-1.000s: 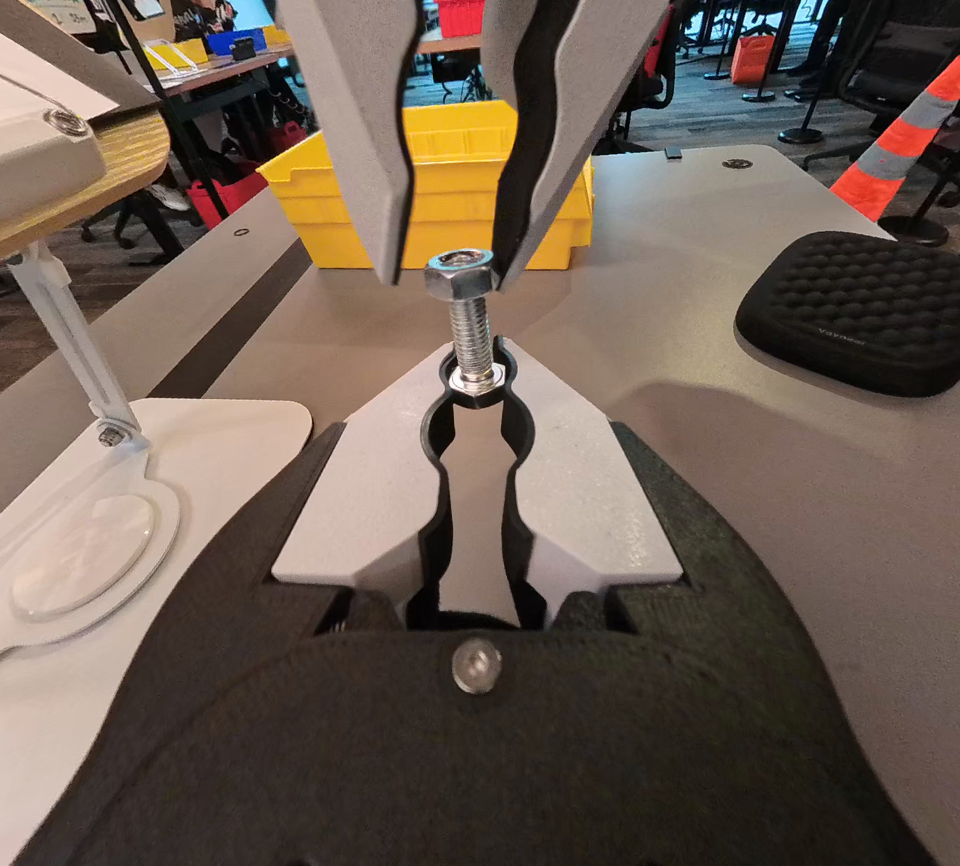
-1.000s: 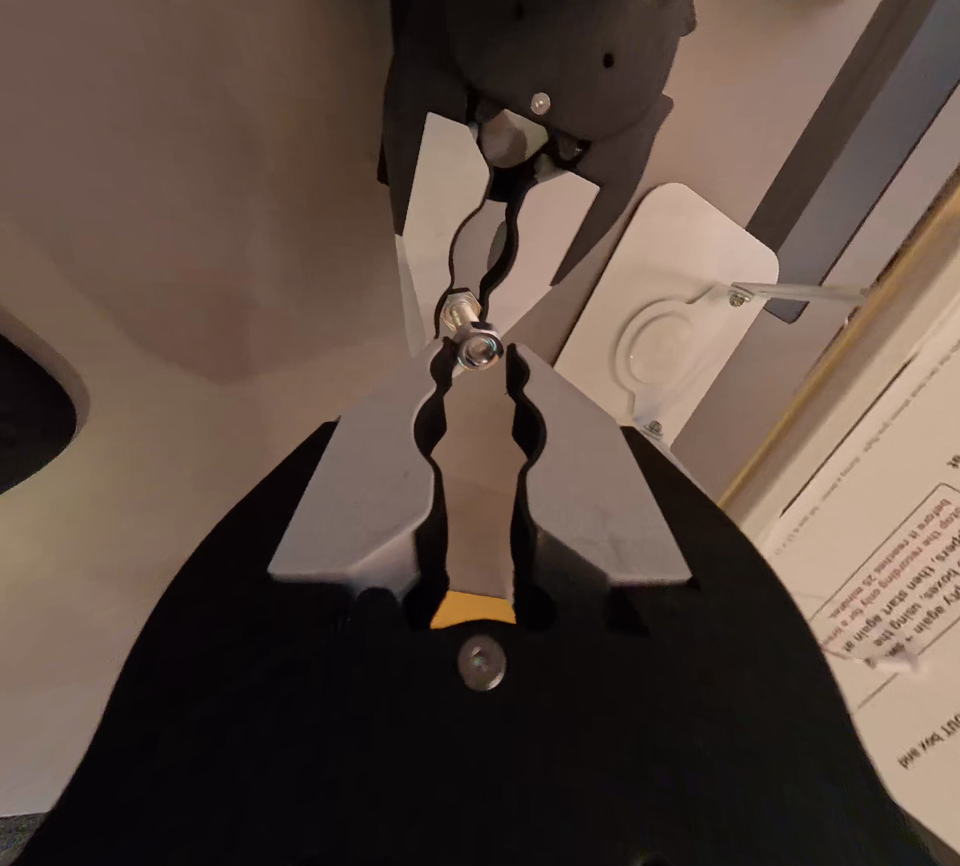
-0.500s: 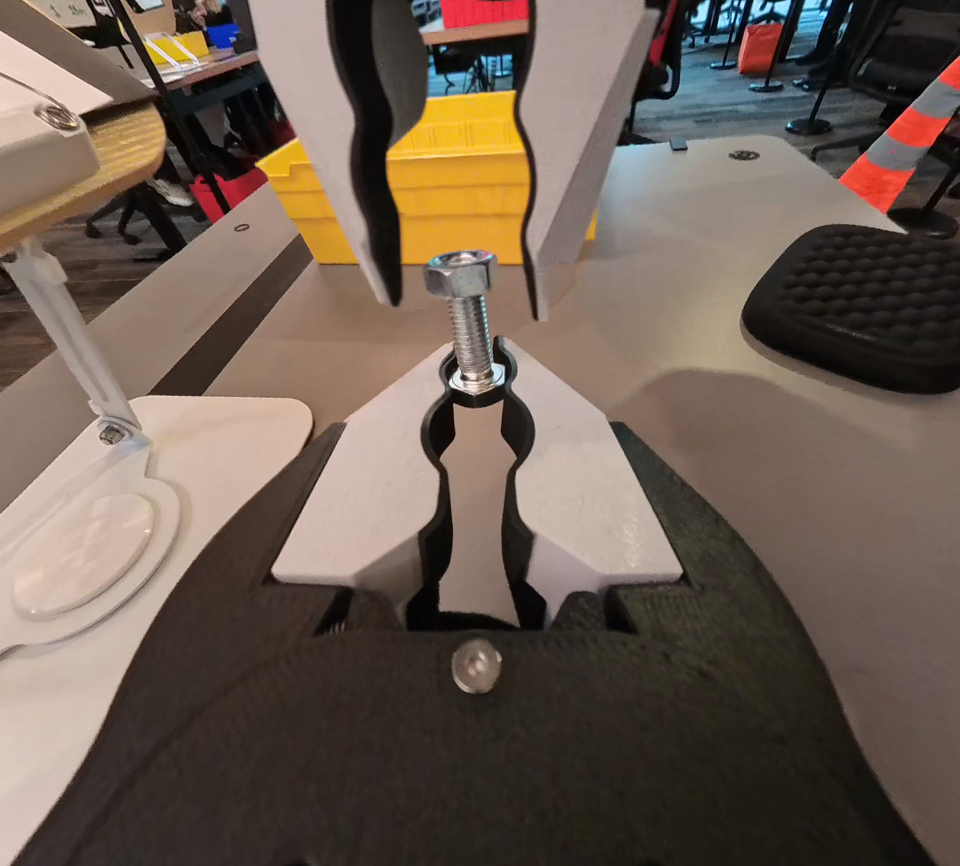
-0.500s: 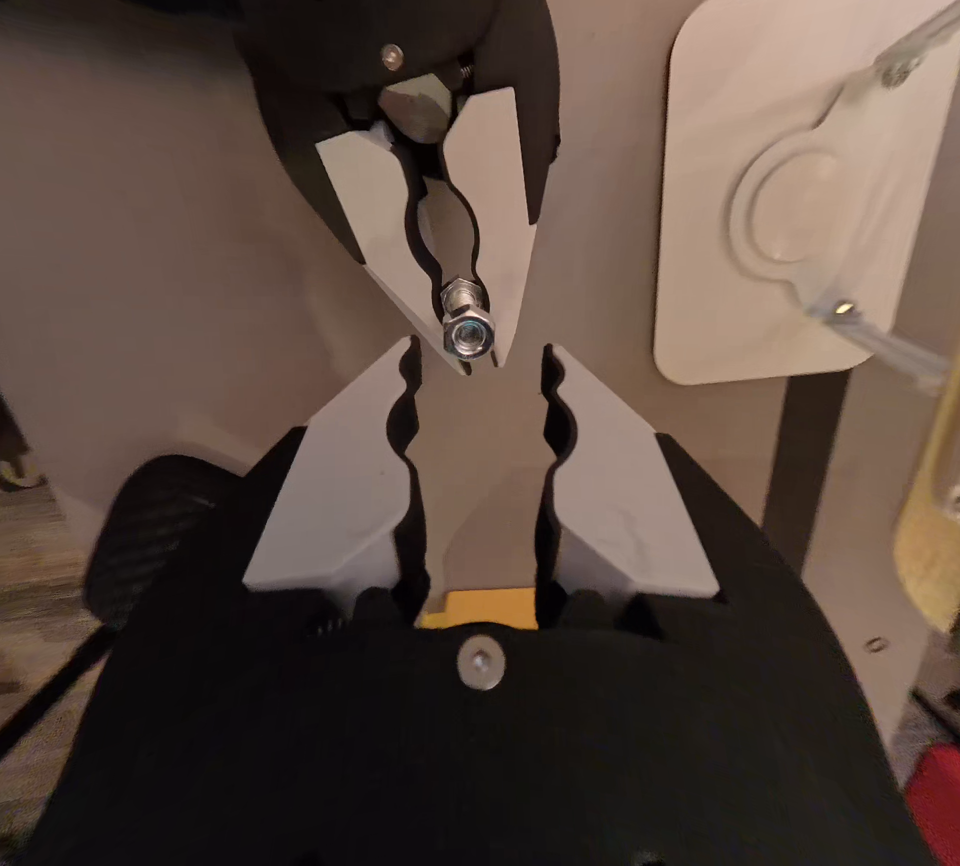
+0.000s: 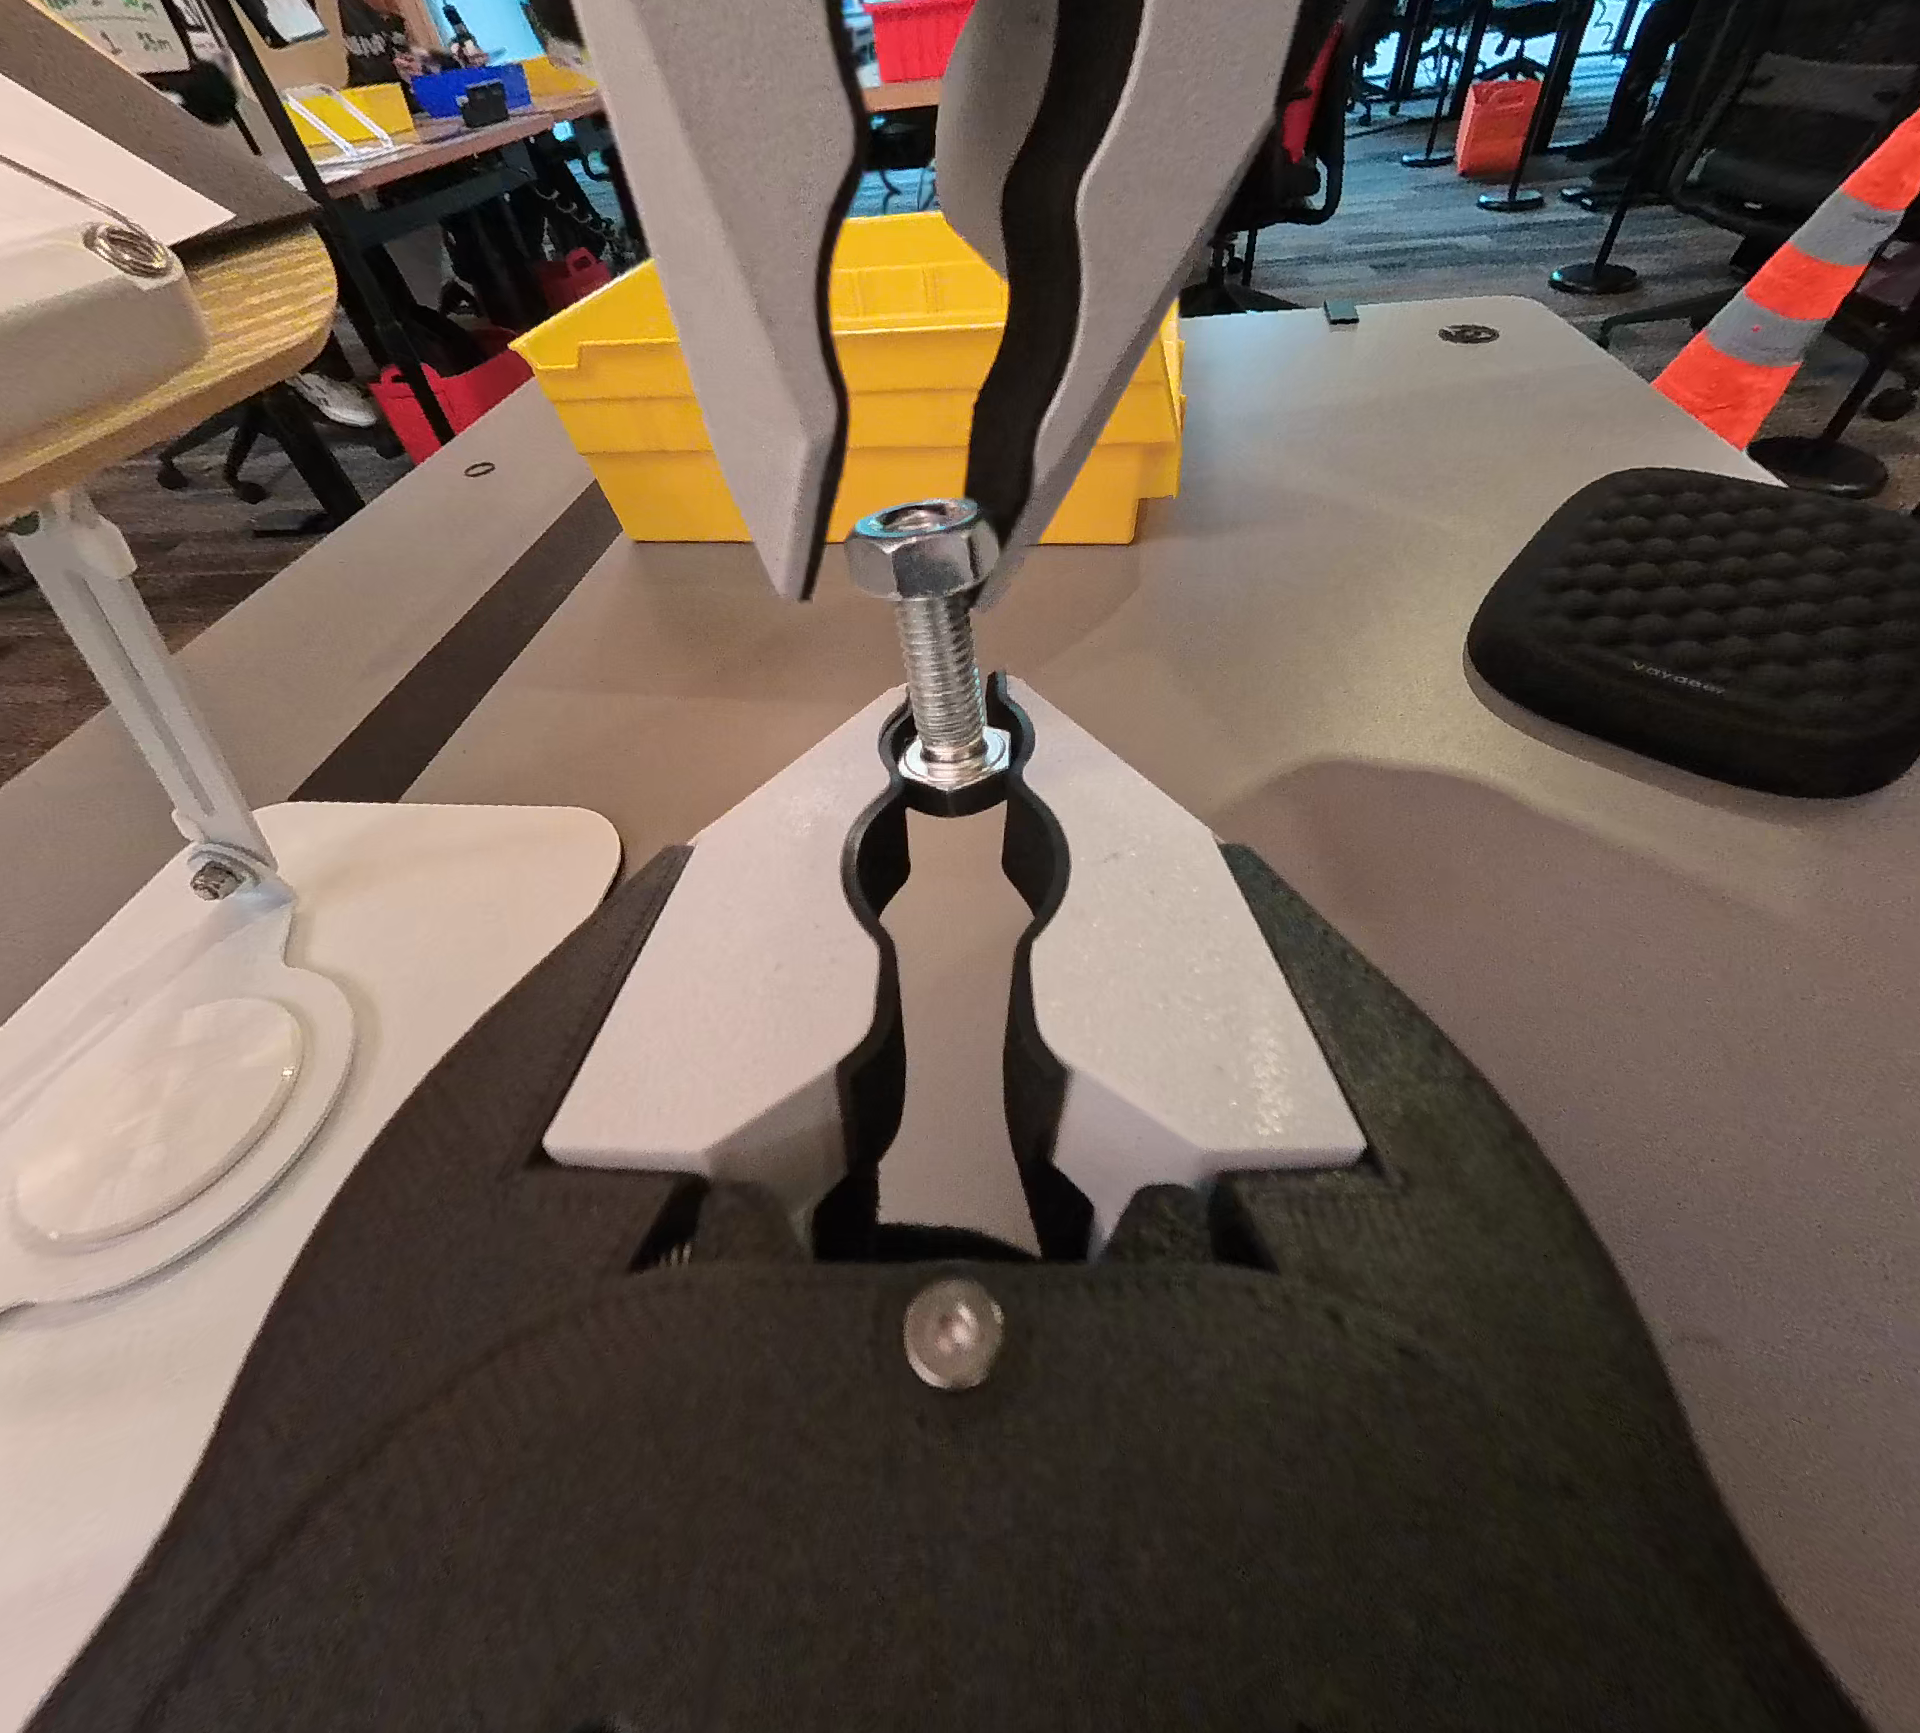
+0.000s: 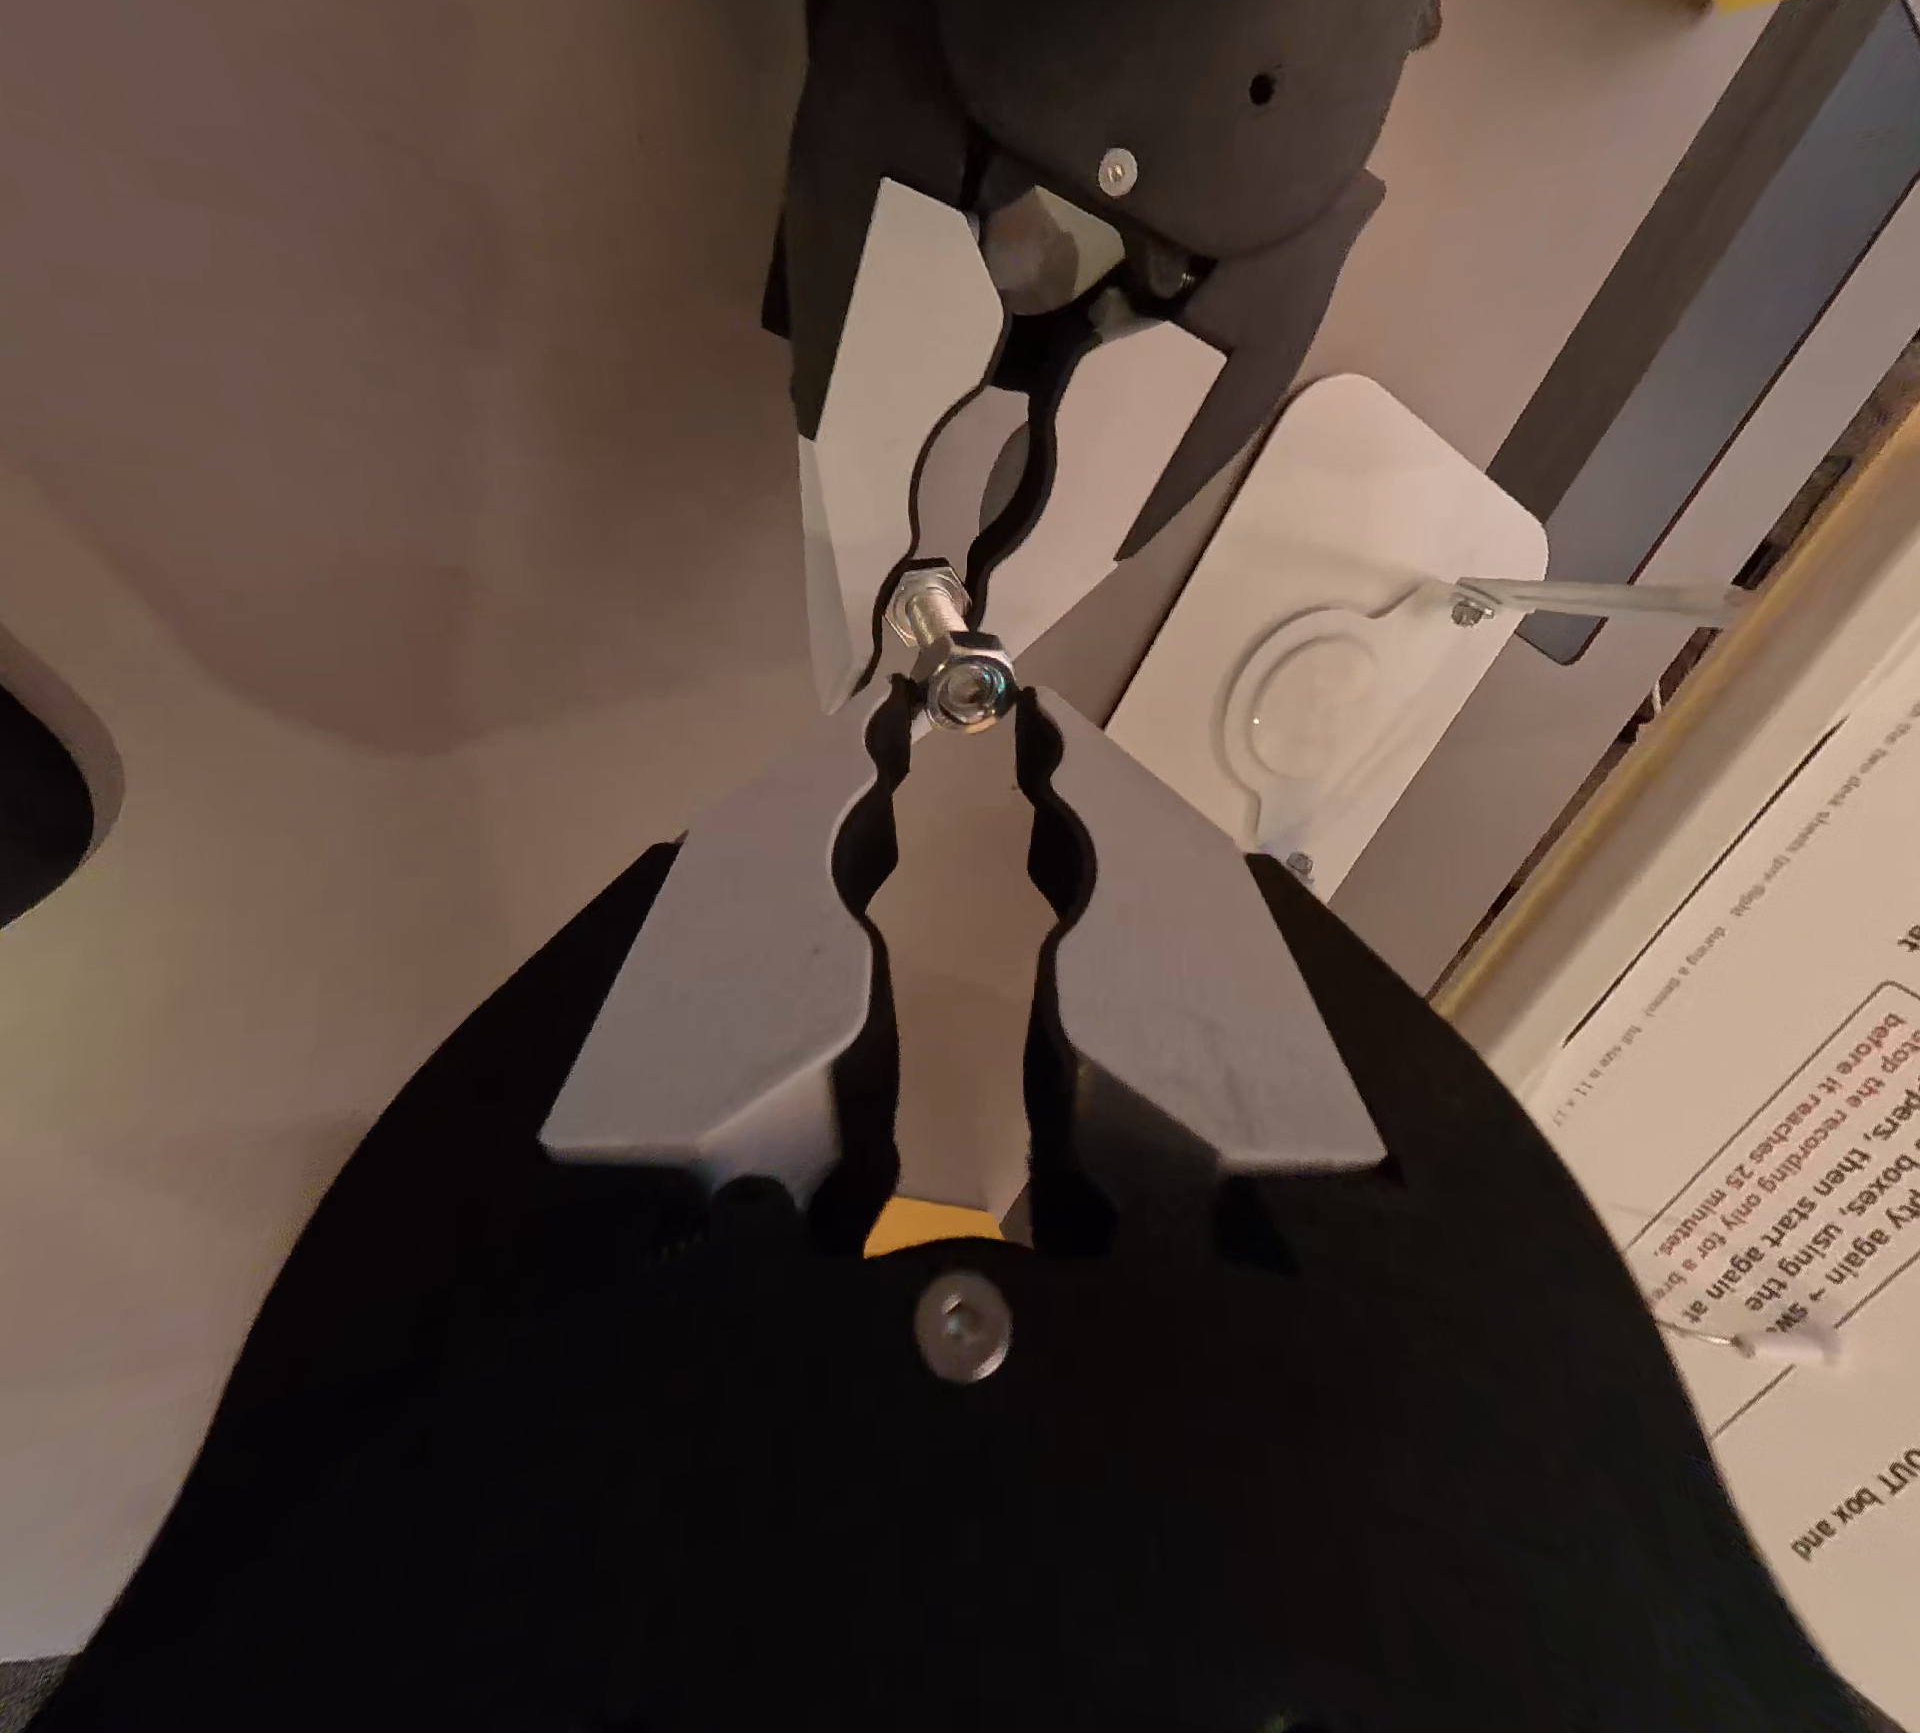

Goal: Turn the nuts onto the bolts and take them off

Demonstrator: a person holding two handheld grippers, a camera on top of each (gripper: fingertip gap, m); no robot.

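On the left of the left wrist view, a white lamp base (image 5: 312, 935) lies flat on the grey table (image 5: 1455, 956). In the middle, the left gripper (image 5: 951, 738) has its jaws narrow, closed on the head of the bolt (image 5: 940, 675), which stands upright above the table. The nut (image 5: 920, 553) sits at the top end of the bolt. The right gripper (image 5: 899, 582) comes down from above, and its jaws are narrow around the nut; the right fingertip touches it, the left one is just beside it (contact there I cannot tell). Behind them, at the far side, stands a yellow bin (image 5: 904, 395); its inside is hidden from here. On the right lies a black wrist pad (image 5: 1704, 623).

In the right wrist view, the nut (image 6: 968, 688) sits between the tips of the right gripper (image 6: 961, 707).
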